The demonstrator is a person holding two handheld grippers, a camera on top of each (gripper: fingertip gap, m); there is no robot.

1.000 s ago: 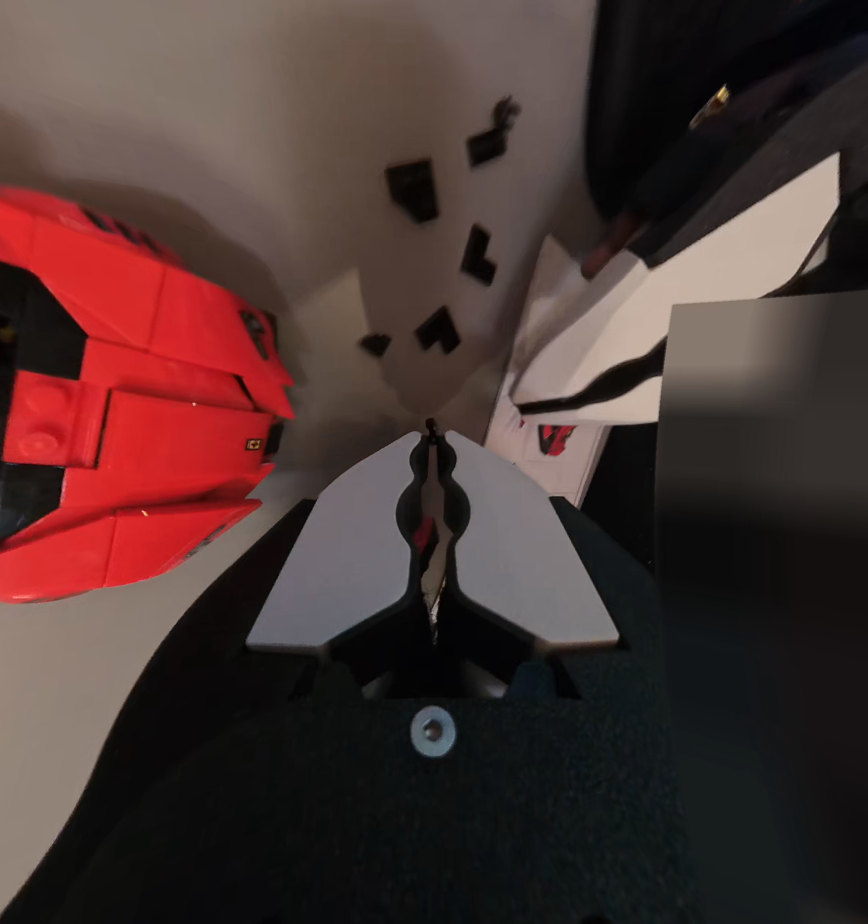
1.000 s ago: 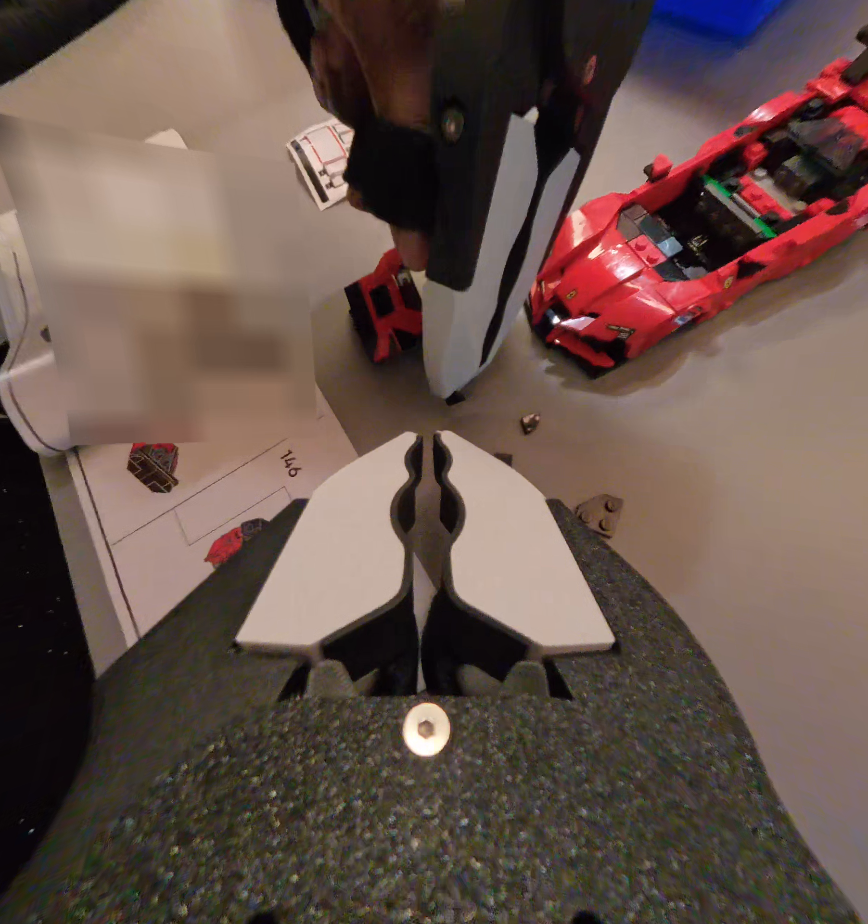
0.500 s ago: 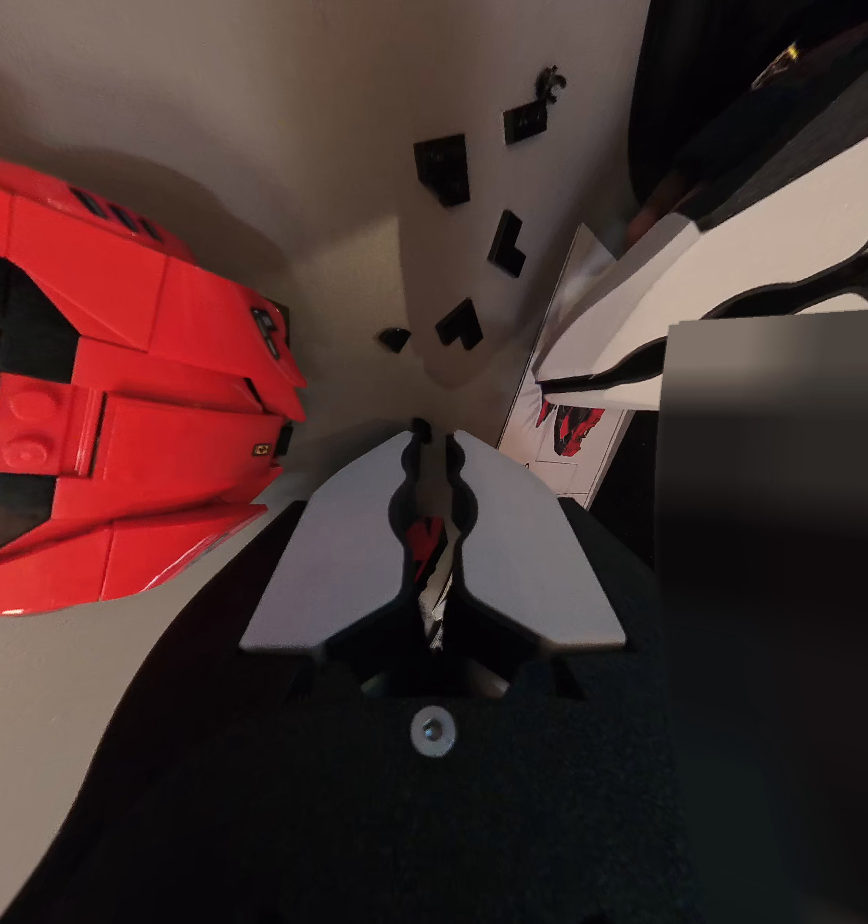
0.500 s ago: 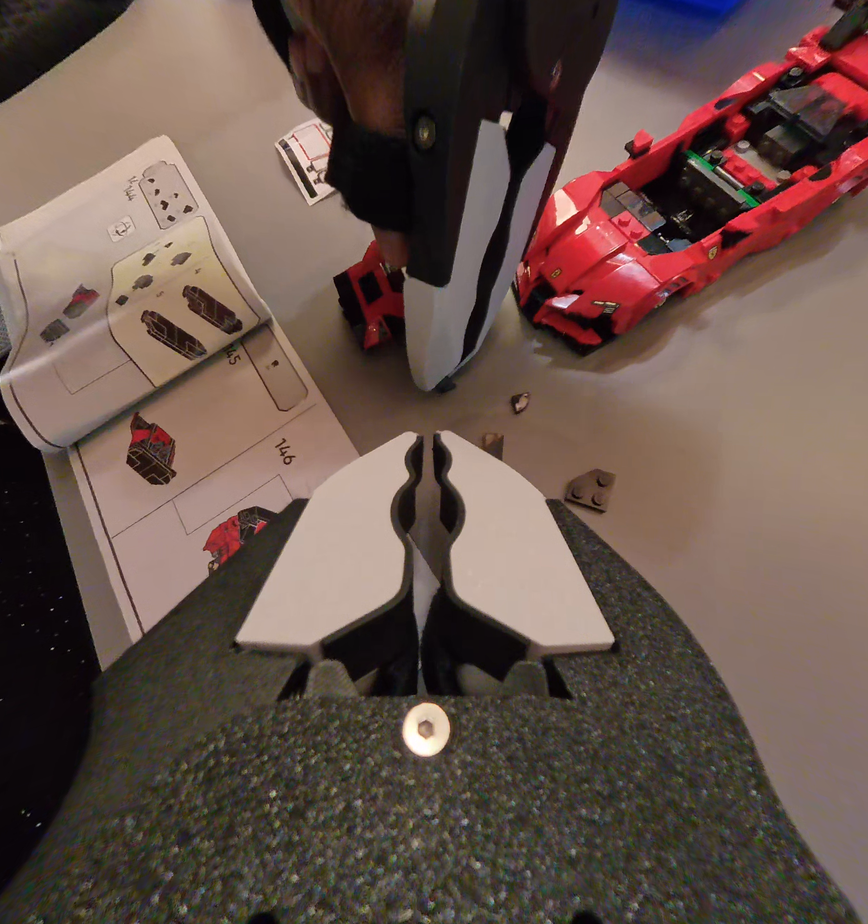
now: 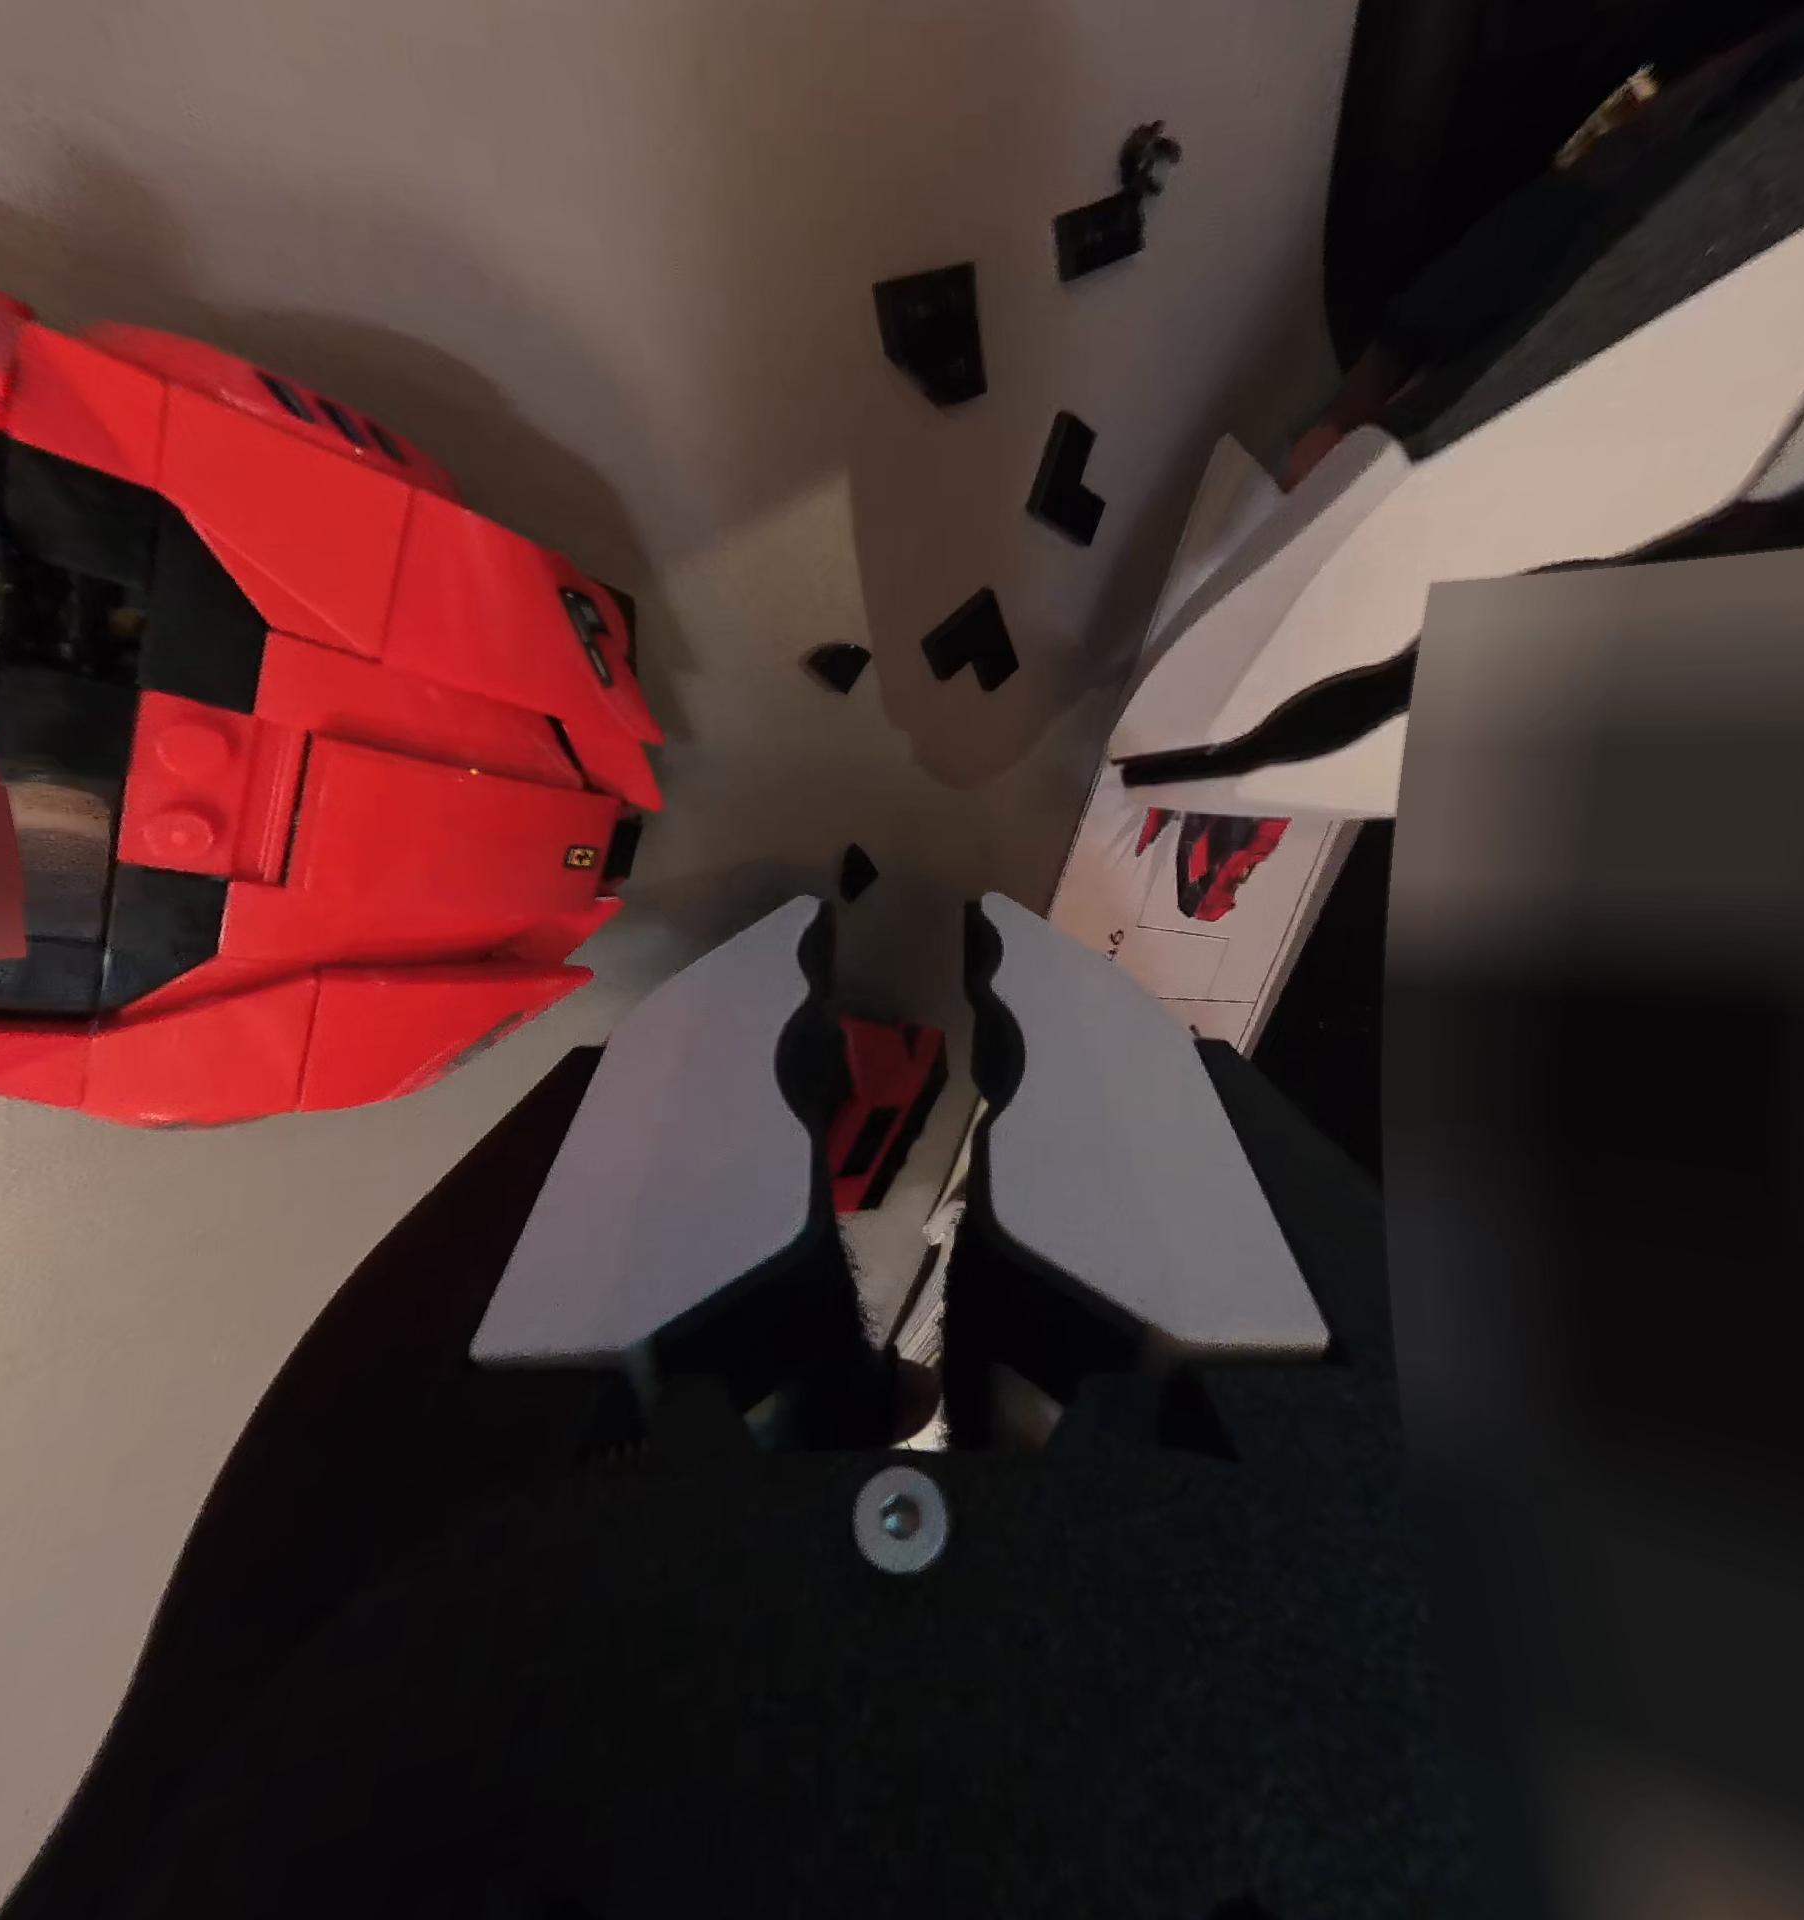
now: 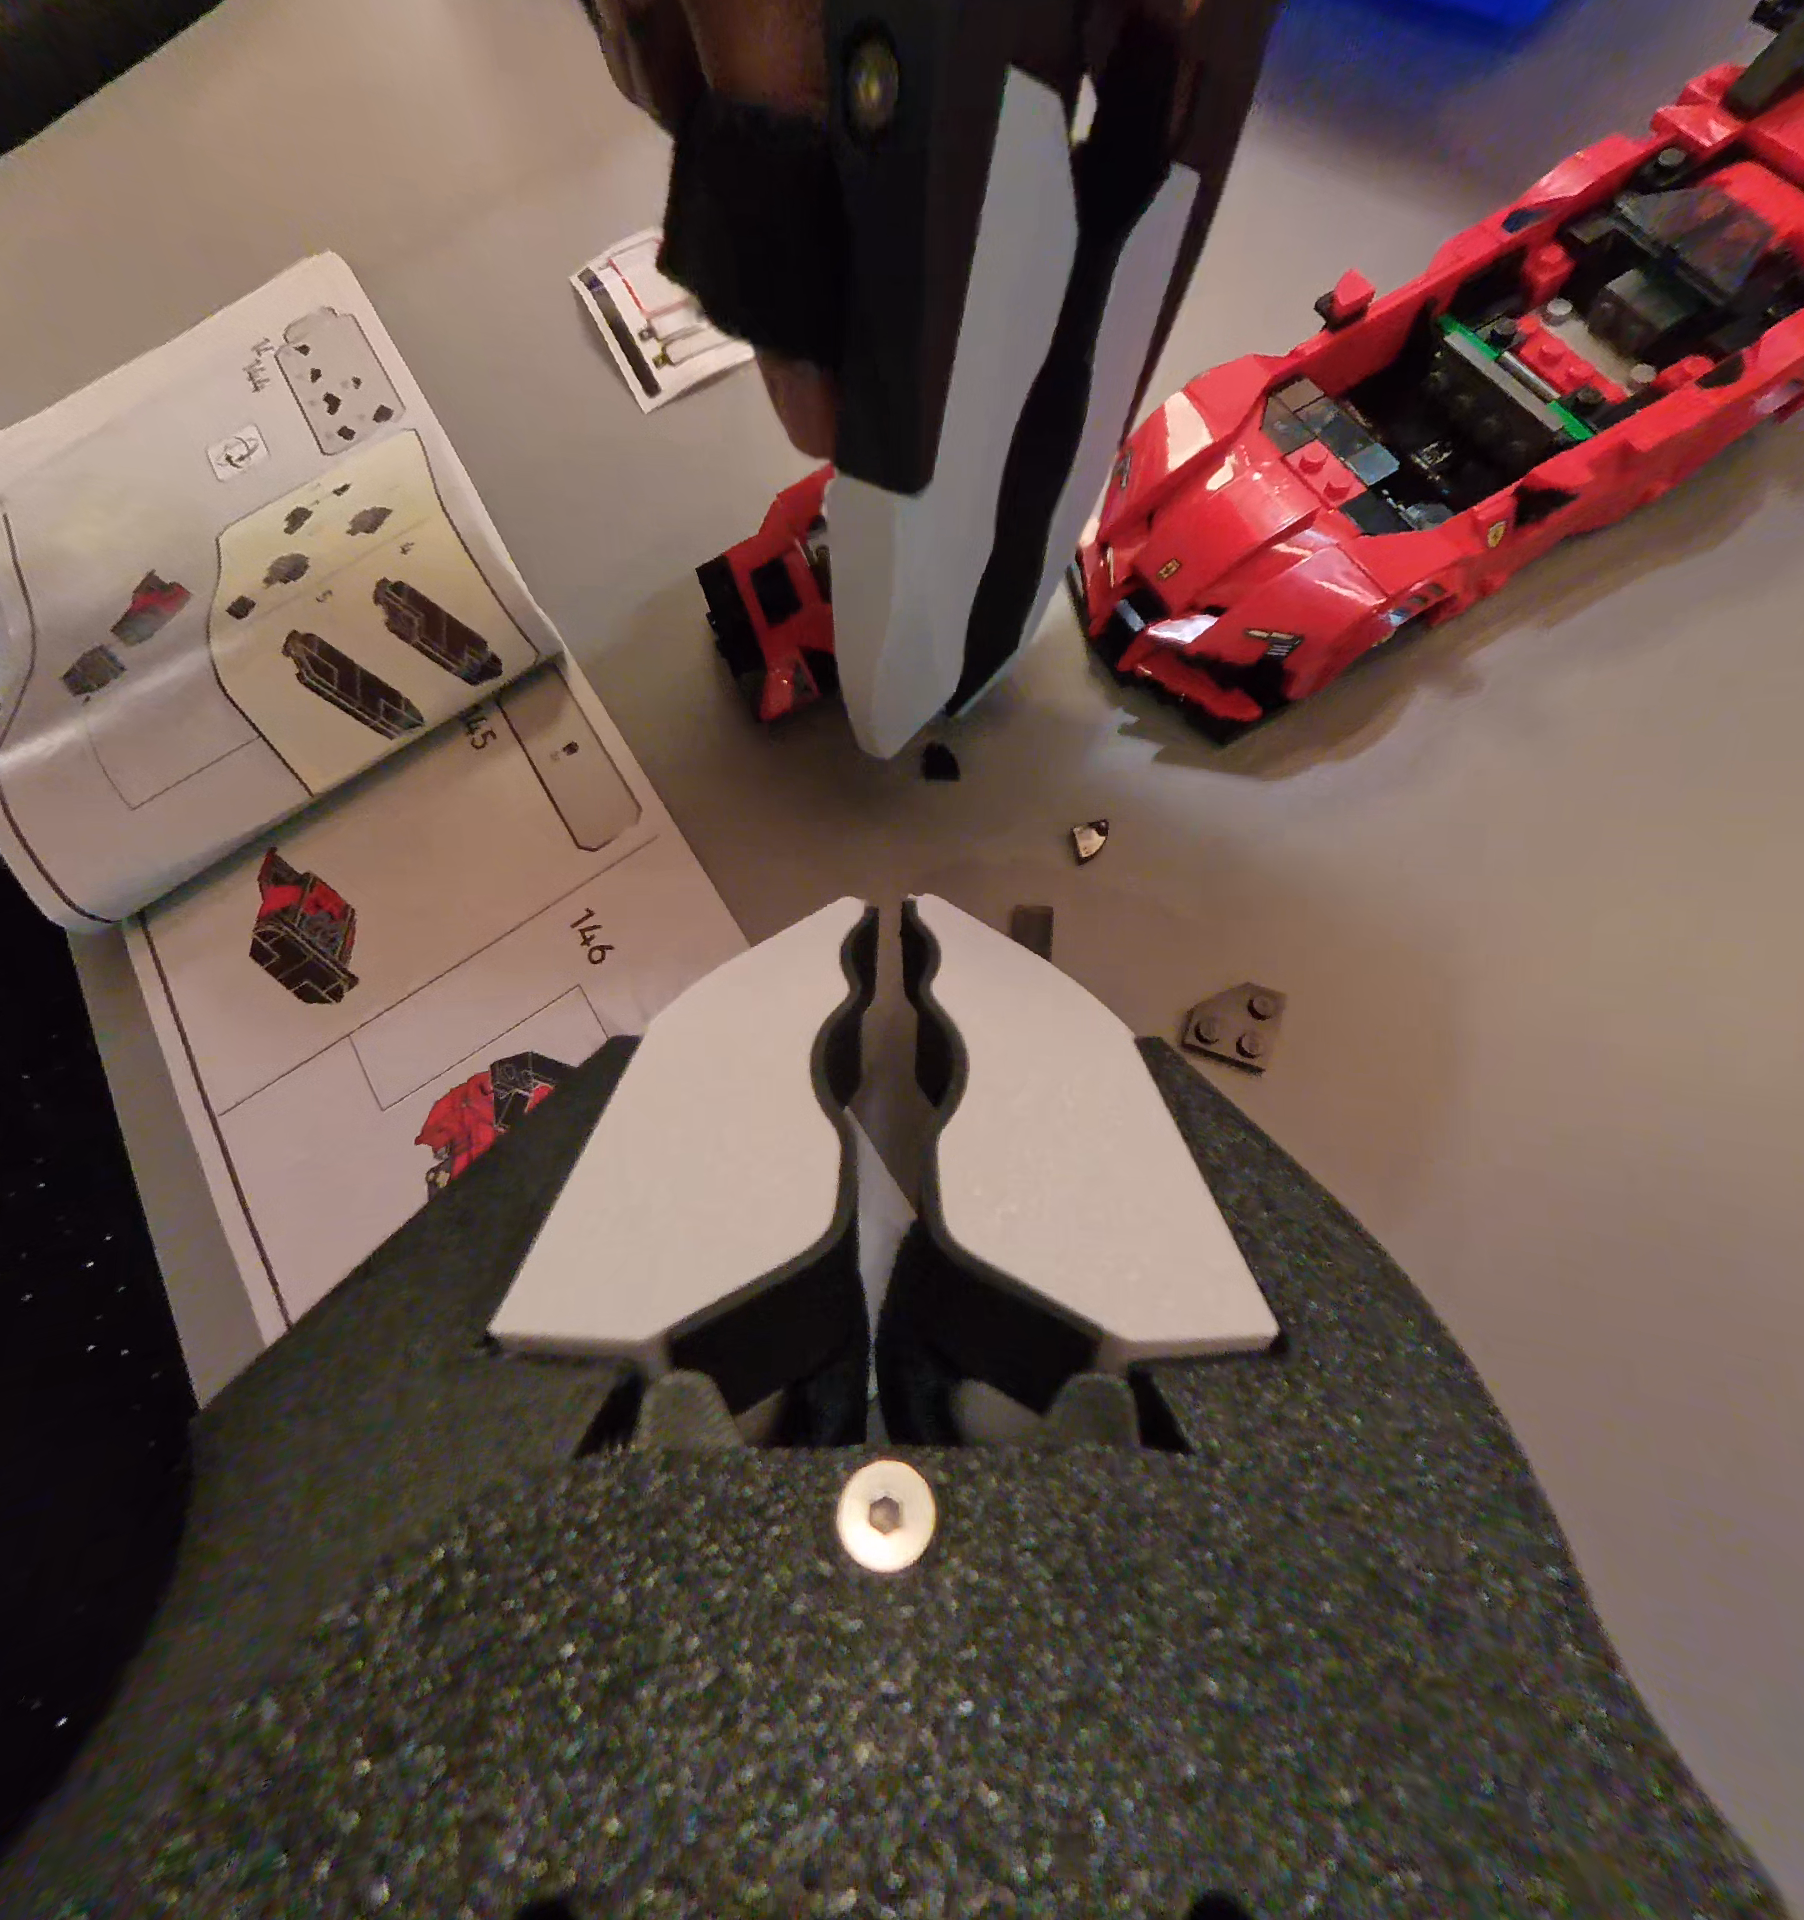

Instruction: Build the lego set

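Observation:
My left gripper (image 5: 898,914) is open and points down at the grey table; it also shows in the right wrist view (image 6: 908,740). A tiny black piece (image 5: 856,871) lies on the table just past its left fingertip, free of the jaws, also in the right wrist view (image 6: 939,762). A small red and black sub-assembly (image 6: 773,613) sits right behind the left gripper and shows through its gap (image 5: 882,1101). The red car (image 6: 1397,499) lies to the right, its nose (image 5: 358,779) close to the left gripper. My right gripper (image 6: 887,914) is shut and empty, held above the table.
An open instruction booklet (image 6: 358,727) lies on the left. Loose pieces lie ahead of the right gripper: a dark slope (image 6: 1088,840), a grey piece (image 6: 1031,925), a grey wedge plate (image 6: 1233,1029). Several black pieces (image 5: 971,634) show in the left wrist view. A sticker sheet (image 6: 649,322) lies farther back. My right fingertips sit around 5 centimetres from my left ones. About 4 centimetres separates my left fingertips from the dark slope (image 6: 1088,840). The left camera catches it too, in the left wrist view (image 5: 848,667).
My left gripper was shut on the tiny black piece; it has opened and the piece now lies on the table by its tip. The right gripper has stayed shut and drawn back slightly.

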